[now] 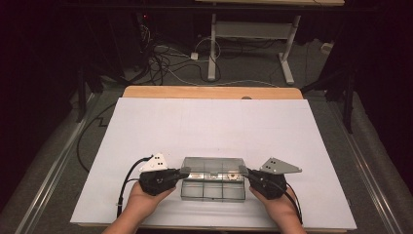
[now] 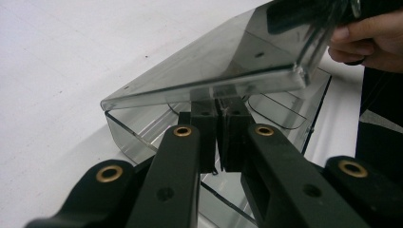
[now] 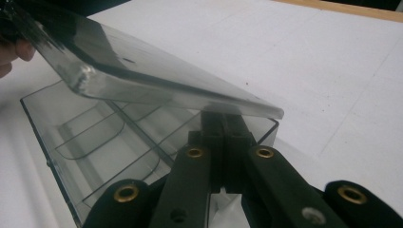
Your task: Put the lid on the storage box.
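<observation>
Clear box btwn grippers; L gripper & R gripper jaws closed under raised lid ends.

I saw my left gripper and right gripper as black linkage bodies with brass-ringed pivots, grey three-cornered plates on top, black cables trailing near, and bare forearms without sleeves.

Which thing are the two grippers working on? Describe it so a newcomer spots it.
On the white table, near the front edge, lies a clear plastic compartment box between the left gripper and right gripper. It is see-through, with inner dividers and its lid tilted up.
</observation>
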